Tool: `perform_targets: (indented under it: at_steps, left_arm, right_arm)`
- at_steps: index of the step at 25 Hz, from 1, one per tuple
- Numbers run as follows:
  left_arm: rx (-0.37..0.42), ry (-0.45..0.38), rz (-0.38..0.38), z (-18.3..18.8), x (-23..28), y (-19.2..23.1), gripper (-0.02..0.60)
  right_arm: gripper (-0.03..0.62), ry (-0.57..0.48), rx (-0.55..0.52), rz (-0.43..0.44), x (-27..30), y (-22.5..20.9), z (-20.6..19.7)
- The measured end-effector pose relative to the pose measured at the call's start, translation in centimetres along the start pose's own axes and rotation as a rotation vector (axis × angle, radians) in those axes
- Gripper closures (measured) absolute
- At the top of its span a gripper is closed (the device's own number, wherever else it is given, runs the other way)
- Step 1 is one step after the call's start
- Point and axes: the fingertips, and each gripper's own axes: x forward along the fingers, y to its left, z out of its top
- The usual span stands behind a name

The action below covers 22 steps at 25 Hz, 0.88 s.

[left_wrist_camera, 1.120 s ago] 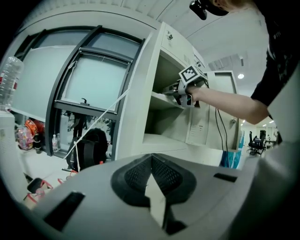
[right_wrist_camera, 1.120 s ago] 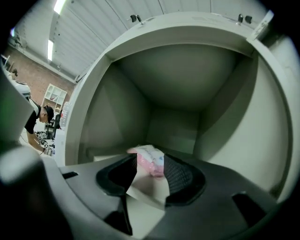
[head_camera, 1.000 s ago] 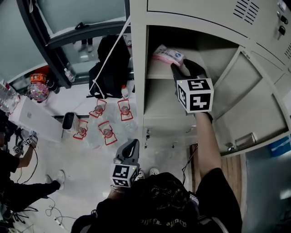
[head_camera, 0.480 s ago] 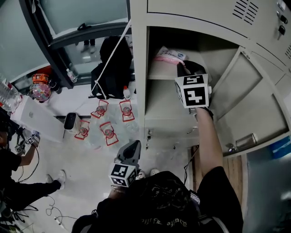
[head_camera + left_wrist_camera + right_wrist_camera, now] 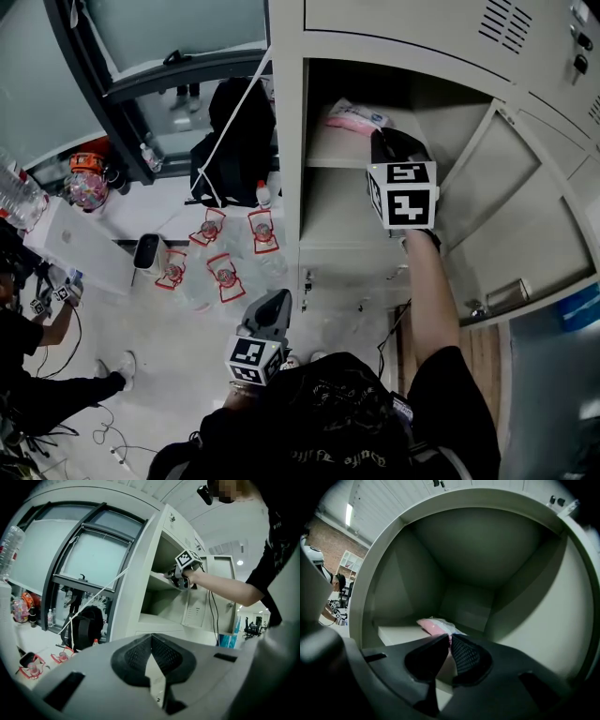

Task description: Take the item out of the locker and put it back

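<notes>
- Two grippers share the work unevenly. The right gripper [image 5: 379, 137] reaches level into the upper compartment of the locker [image 5: 286, 112], because the item sits there.
- The pink packet [image 5: 354, 114] lies flat on the locker's upper shelf [image 5: 323, 150], left of the middle. Its near end points out toward the opening, so that end is easiest to take.
- The right jaws have just been closing and now stand almost together. The packet's thin near edge appears pinched between their tips, which would explain the narrow gap left between them.
- The left gripper [image 5: 274, 302] hangs low outside the locker, in front of its base. Its jaws are pressed together on nothing. It seems parked there so it does not block the opening.
- The locker's door [image 5: 525, 216] stands swung wide to the right, leaving the arm a clear path in and out.
- I judge this to be the taking-out half of the task. The hold looks newly made, and the packet is not yet lifted off the locker's shelf.
</notes>
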Motion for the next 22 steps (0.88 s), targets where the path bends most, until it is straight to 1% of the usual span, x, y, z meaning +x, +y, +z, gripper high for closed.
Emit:
perform_targets:
  at_steps: [5,9,15,19,22]
  left_arm:
    - [0.002,-0.018,0.001,0.9,0.1,-0.1,0.574]
    - [0.013,-0.02,0.028,1.2,0.3,0.3,0.574]
    - [0.009,-0.033,0.029,1.3,0.3,0.3,0.574]
    - [0.025,-0.042,0.025,1.8,0.8,-0.1,0.574]
    - [0.032,-0.047,0.028,1.9,0.9,-0.3,0.574]
  right_arm:
    - [0.576,-0.085,0.026,-0.012,-0.8,-0.3,0.6]
    - [0.576,-0.131,0.019,-0.028,-2.0,-0.3,1.3]
    - [0.576,-0.193,0.029,-0.037,-5.0,-0.4,2.4]
    - [0.576,-0.24,0.03,-0.03,-7.4,-0.3,3.1]
    - [0.576,-0.259,0.04,-0.032,-9.1,-0.3,2.9]
